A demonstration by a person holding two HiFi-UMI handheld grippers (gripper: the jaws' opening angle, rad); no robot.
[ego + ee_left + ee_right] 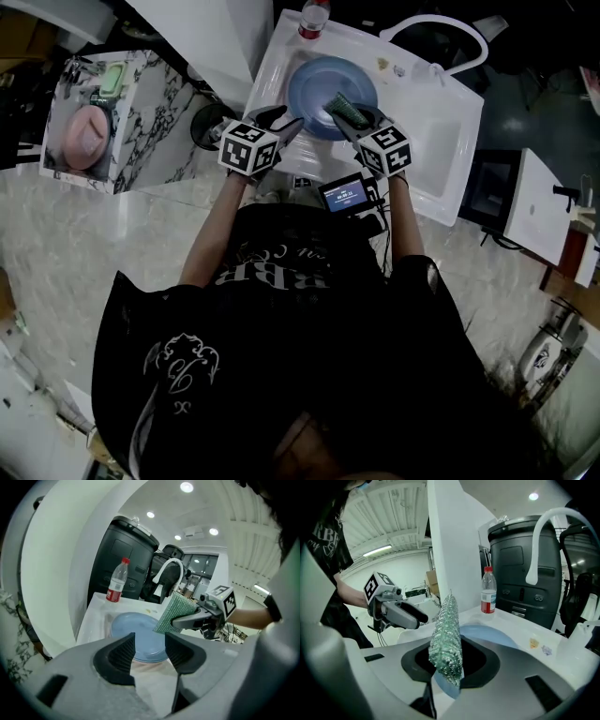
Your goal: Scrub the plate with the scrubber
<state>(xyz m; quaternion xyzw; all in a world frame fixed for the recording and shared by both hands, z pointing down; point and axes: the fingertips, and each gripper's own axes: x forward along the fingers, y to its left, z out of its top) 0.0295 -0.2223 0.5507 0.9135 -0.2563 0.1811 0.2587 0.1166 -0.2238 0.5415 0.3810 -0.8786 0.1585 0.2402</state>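
A round blue plate lies in the white sink. My right gripper is shut on a green mesh scrubber, which it holds over the plate's right side. In the right gripper view the scrubber stands on edge between the jaws, with the plate behind it. My left gripper is open at the plate's near left rim. In the left gripper view the gripper has nothing between its jaws; the plate lies just beyond them and the scrubber hangs to the right.
A clear bottle with a red label stands at the sink's far rim, beside a white curved faucet. A black bin stands behind the sink. A marble-patterned box sits to the left. A small screen is at my chest.
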